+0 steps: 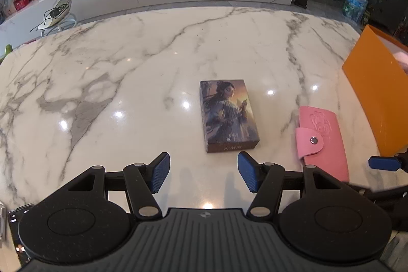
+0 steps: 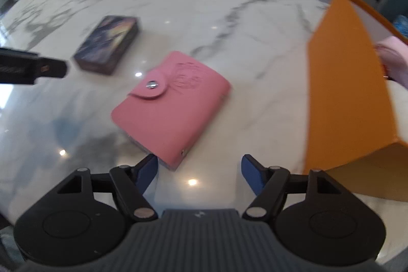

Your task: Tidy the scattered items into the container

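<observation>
Approach step: right gripper [image 2: 199, 173] jaws apart, nothing held, poised over near corner of flat pink snap-flap card wallet [image 2: 170, 103] on white marble table [image 2: 229, 17], just beside tall orange cardboard box [image 2: 349, 83]; next lower, straddle wallet edge, close, lift into box; left gripper [image 1: 204, 171] open, empty, near illustrated card box [image 1: 228, 114]

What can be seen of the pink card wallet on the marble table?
The pink card wallet looks like soft leather-like material, with an embossed motif on its cover and a rounded strap fastened by a metal snap. It lies flat and closed on the marble table, between the illustrated card box and the orange box, touching neither. The open right tool sits just short of its near corner, not gripping.
</observation>
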Demonstrator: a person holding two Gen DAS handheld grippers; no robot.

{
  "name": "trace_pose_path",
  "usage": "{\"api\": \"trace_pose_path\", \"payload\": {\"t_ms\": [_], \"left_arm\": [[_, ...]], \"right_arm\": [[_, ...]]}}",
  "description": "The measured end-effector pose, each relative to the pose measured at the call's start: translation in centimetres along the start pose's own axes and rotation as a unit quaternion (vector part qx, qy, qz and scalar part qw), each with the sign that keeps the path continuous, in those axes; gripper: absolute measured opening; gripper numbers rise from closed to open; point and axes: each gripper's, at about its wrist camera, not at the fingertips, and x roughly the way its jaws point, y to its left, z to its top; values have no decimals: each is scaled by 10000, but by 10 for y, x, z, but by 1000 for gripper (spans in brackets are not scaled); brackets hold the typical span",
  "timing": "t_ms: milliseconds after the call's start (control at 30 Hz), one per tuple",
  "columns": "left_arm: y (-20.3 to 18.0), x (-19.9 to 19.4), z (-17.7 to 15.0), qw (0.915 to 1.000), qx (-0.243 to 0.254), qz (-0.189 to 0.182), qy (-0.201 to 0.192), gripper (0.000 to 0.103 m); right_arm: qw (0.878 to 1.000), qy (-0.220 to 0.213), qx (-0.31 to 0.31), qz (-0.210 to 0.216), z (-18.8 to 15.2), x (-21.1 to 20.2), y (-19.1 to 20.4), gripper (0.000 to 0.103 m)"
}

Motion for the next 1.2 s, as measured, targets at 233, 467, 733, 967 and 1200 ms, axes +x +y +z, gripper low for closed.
{"api": "trace_pose_path", "payload": {"t_ms": [233,467,733,967,1200], "left_arm": [[-12,5,20,9997,26,-181,-150,79],[-19,44,41,9993,-139,-335,118,79],[-21,72,42,9995,-19,-61,294,79],[-22,71,38,9998,166,-44,91,73],[-20,64,30,9998,199,-77,4,70]], "right_arm": [[9977,-478,476,8,19,-21,-17,82],[9947,-562,808,311,42,-1,-7,89],[9965,-440,671,244,50,30,10,96],[9975,-403,561,120,49,45,19,99],[9976,-593,310,192,45,41,25,88]]}}
